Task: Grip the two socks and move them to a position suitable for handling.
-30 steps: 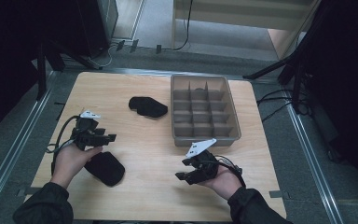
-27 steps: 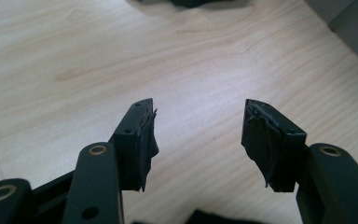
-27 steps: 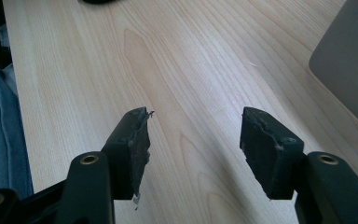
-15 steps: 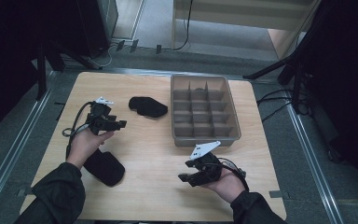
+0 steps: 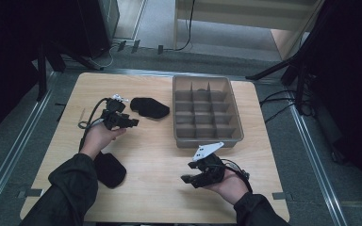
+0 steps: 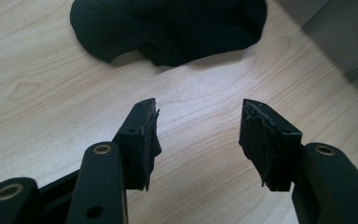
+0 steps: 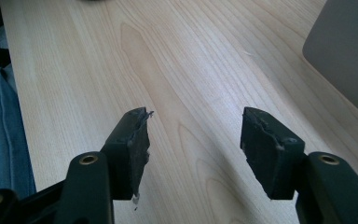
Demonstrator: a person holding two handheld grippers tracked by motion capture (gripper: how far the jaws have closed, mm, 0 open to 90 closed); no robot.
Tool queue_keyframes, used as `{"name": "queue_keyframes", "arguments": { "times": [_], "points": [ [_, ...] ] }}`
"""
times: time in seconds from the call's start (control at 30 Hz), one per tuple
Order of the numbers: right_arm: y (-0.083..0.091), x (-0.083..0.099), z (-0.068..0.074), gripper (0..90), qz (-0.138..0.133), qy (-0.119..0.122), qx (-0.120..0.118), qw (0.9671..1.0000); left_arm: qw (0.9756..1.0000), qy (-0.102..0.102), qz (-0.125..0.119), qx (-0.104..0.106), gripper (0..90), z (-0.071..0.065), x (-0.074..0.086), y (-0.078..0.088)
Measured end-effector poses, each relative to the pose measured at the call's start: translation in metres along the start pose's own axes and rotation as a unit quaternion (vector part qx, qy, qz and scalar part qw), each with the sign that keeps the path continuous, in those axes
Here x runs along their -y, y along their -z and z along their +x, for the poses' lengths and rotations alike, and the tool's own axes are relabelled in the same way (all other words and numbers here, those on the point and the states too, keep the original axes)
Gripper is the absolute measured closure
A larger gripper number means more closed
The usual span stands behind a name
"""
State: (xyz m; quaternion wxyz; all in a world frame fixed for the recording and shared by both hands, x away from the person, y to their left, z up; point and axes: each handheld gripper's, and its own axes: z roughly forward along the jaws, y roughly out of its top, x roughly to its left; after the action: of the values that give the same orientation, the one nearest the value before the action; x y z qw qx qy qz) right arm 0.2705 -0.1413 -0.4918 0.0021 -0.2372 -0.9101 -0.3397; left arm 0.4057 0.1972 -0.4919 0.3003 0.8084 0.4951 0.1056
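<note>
A grey divided tray point(image 5: 234, 123) sits at the upper right of a pale wooden table point(image 5: 155, 155), its small compartments mostly bare, something dark in the far middle one. A second black cloth bundle point(image 5: 109, 169) lies at lower left. Black cables point(image 5: 283, 101) trail over the grey floor point(image 5: 320, 155) to the right.

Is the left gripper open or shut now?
Open. The left gripper has been closing slightly, with bare table between its jaws; the black cloth lies ahead, untouched.
</note>
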Motion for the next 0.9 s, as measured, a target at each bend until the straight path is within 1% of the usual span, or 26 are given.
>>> {"name": "queue_keyframes", "arguments": {
  "times": [0.1, 0.2, 0.23, 0.4, 0.43, 0.5, 0.53, 0.57, 0.6, 0.63, 0.67, 0.7, 0.73, 0.77, 0.9],
  "points": [
    [0.000, 0.000, 0.000, 41.9, -0.001, 0.001, 0.000, 1.0000, 1.0000, -0.003, -0.007, 0.003, 45.7, -0.002, -0.009, -0.004],
    [0.001, 0.000, 0.000, 41.9, -0.001, -0.001, 0.000, 1.0000, 0.9999, -0.008, -0.007, 0.002, 45.7, -0.003, -0.018, -0.009],
    [0.001, 0.000, 0.000, 41.9, -0.001, 0.000, 0.000, 1.0000, 1.0000, -0.007, -0.006, 0.004, 45.7, -0.004, -0.020, -0.011],
    [0.001, 0.000, 0.000, 41.9, -0.003, 0.001, -0.001, 1.0000, 0.9999, -0.011, -0.004, -0.002, 45.6, -0.005, -0.029, -0.020],
    [0.001, 0.000, 0.000, 41.9, -0.003, 0.002, -0.001, 1.0000, 0.9999, -0.010, -0.010, -0.001, 45.6, -0.005, -0.030, -0.021],
    [0.001, 0.000, 0.000, 41.9, -0.003, 0.001, -0.002, 1.0000, 0.9997, 0.010, -0.013, 0.019, 45.5, -0.003, -0.031, -0.024],
    [0.001, 0.000, 0.000, 41.9, -0.003, 0.001, -0.002, 1.0000, 0.9994, 0.017, -0.017, 0.024, 45.4, -0.003, -0.032, -0.026],
    [0.001, 0.000, 0.000, 41.9, -0.003, 0.002, -0.002, 1.0000, 0.9996, 0.013, -0.017, 0.015, 45.2, -0.003, -0.032, -0.028],
    [0.001, 0.000, 0.000, 41.9, -0.002, 0.001, -0.002, 1.0000, 0.9999, 0.005, -0.014, 0.006, 45.4, -0.003, -0.033, -0.030],
    [0.001, 0.000, 0.001, 41.9, -0.002, 0.000, -0.003, 1.0000, 1.0000, 0.005, 0.000, 0.000, 45.7, -0.002, -0.035, -0.033],
    [0.001, 0.000, 0.001, 41.9, -0.002, 0.000, -0.002, 1.0000, 1.0000, 0.002, 0.008, -0.004, 45.6, -0.002, -0.037, -0.035],
    [0.001, 0.000, 0.001, 41.9, -0.001, 0.000, -0.003, 1.0000, 1.0000, 0.003, 0.009, -0.003, 45.7, -0.001, -0.039, -0.037],
    [0.001, 0.000, 0.001, 41.9, -0.001, 0.000, -0.003, 1.0000, 1.0000, 0.008, 0.004, 0.002, 45.7, -0.001, -0.041, -0.038],
    [0.001, 0.000, 0.001, 41.9, -0.002, 0.000, -0.003, 1.0000, 1.0000, 0.009, -0.003, 0.001, 45.7, -0.002, -0.043, -0.039],
    [0.000, 0.000, 0.000, 41.9, -0.001, 0.001, -0.002, 1.0000, 1.0000, 0.005, -0.004, 0.002, 44.9, -0.004, -0.050, -0.048]
  ]
}}
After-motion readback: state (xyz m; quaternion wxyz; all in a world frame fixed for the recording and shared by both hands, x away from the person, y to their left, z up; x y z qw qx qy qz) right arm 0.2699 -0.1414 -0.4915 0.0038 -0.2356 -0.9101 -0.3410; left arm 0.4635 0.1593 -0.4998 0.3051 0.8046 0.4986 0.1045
